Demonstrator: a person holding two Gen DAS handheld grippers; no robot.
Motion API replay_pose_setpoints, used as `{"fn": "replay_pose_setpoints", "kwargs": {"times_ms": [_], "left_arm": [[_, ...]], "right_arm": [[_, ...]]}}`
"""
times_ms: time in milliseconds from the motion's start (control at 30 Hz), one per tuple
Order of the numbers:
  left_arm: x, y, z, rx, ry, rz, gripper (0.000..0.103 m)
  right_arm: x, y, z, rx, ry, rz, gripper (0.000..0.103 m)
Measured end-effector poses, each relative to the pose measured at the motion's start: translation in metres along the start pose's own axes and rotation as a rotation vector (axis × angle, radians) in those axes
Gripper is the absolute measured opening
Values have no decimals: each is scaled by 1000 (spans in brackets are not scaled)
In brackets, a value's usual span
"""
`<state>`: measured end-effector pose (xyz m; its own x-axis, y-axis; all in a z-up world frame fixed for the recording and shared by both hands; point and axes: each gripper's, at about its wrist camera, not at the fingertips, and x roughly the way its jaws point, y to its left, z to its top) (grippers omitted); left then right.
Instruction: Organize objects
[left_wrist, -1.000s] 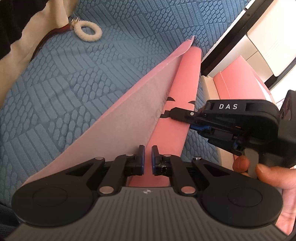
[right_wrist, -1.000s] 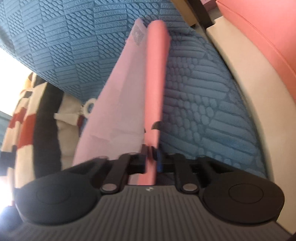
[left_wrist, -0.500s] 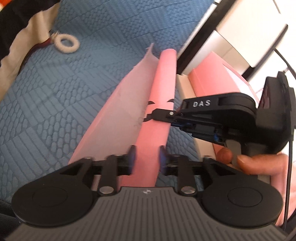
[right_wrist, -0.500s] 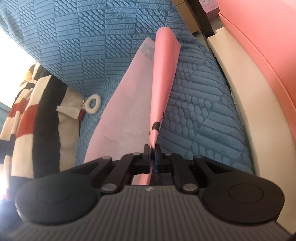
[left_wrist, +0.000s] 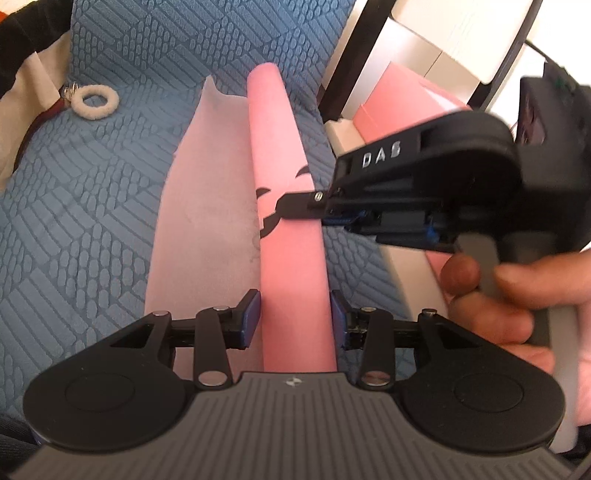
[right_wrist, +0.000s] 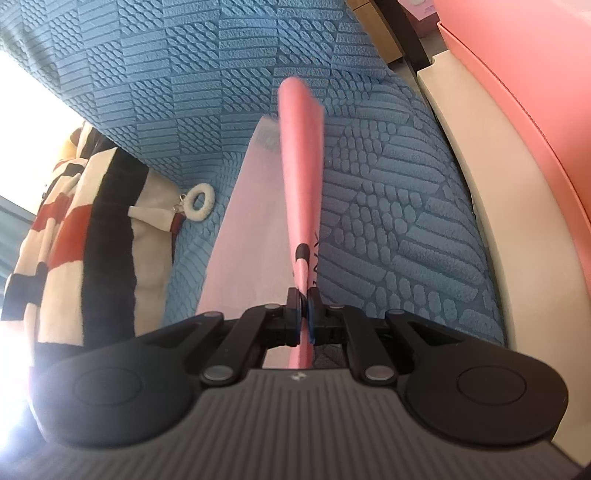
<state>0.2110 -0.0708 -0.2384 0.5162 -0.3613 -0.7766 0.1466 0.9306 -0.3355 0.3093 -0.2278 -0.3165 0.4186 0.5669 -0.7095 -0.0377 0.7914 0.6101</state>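
Note:
A pink cloth with black markings lies folded lengthwise on a blue textured cover; its paler underside spreads to the left. My left gripper is open, its jaws standing either side of the folded pink strip at its near end. My right gripper comes in from the right and is shut on the strip's edge near the black markings. In the right wrist view the right gripper pinches the pink cloth, which stands up as a narrow ridge.
A white fluffy ring on a keychain lies at the far left beside a striped cream, black and red fabric. A pink and cream box borders the cover on the right. A dark frame stands behind.
My left gripper has opened from nearly shut to wide around the folded strip. The right gripper has kept its pinch and lifted the fold into a narrower ridge.

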Motion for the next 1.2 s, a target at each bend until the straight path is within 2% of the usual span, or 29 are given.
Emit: {"fn": "replay_pose_setpoints", "kwargs": {"times_ms": [167,200,233,367,467,567,833,1200], "left_arm": [[-1,0,-2,1,-14,25,41],[-1,4,-1,-5,-16,34,38],[-2,5,-1,-12,-19,37,27],[-8,13,0,-51,-40,10,18],[-6,21,2,-108,-32,-22,16],[-5,26,1,-141,-20,-19,14],[-1,50,0,-281,13,-19,11],[1,57,1,-319,34,-13,12]], "right_arm": [[-3,-2,0,6,-7,-23,7],[-3,-2,1,8,-9,-27,7],[-4,-2,1,7,-12,-32,7],[-11,0,1,5,-35,-53,7],[-15,2,1,-10,-42,-54,7],[-17,7,0,-36,-52,-60,10],[-23,17,1,-68,-91,-9,10],[0,32,-6,-144,-27,-11,10]]}}
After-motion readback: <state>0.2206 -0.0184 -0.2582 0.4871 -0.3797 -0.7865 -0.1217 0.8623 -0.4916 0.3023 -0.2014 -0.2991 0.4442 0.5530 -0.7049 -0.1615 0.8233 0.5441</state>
